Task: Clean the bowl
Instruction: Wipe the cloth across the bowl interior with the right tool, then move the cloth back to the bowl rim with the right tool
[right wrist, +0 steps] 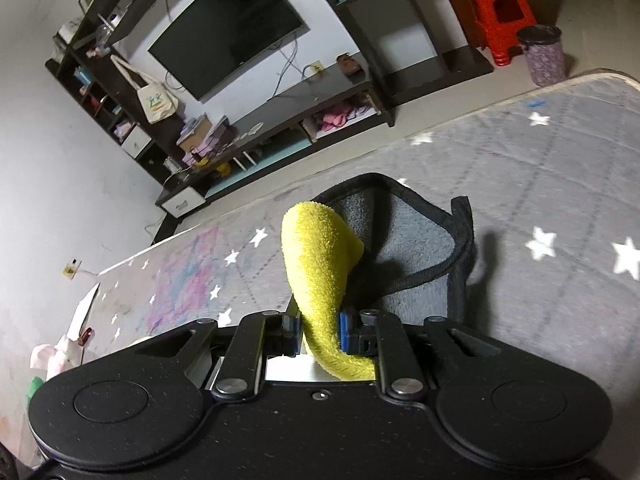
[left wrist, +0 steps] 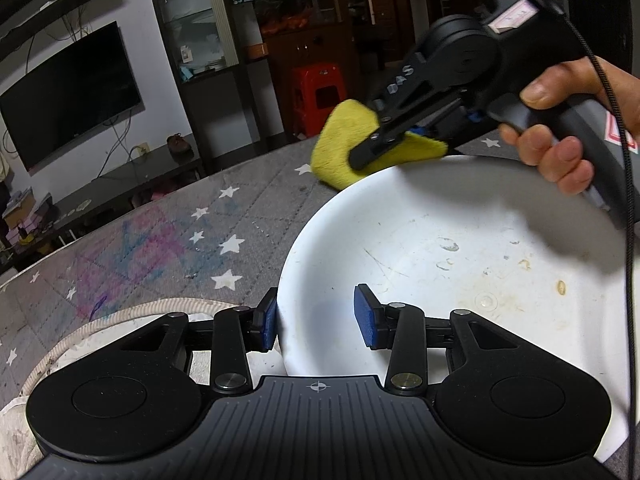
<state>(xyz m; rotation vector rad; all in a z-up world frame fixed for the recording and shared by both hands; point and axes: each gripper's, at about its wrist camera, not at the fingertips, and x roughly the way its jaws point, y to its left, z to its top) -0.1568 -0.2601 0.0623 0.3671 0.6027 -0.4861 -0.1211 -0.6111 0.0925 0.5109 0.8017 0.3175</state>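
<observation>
- While the left gripper (left wrist: 316, 320) straddles the near rim of the white bowl (left wrist: 460, 248), one blue pad (left wrist: 270, 326) sits outside the wall and the other inside; the pad inside stands clear of the wall, and whether the outer one touches it cannot be told.
- The bowl rests on a grey star-patterned cover (left wrist: 168, 232) over the worktop, and its inner floor carries brownish specks and dried smears.
- The right gripper (right wrist: 319, 330) is pressed nearly together, pinching a yellow cloth (right wrist: 316, 256) between its pads.
- In the right wrist view the cloth stands up past the fingertips and droops over at the top, with a grey, dark-edged cloth (right wrist: 416, 236) behind it.
- In the left wrist view the cloth hangs just at the bowl's far rim, with a hand (left wrist: 560, 132) wrapped around the right gripper's handle above the bowl.
- A dark television (left wrist: 68, 92) hangs on the wall beyond, and a red stool (left wrist: 318, 92) stands on the floor.
</observation>
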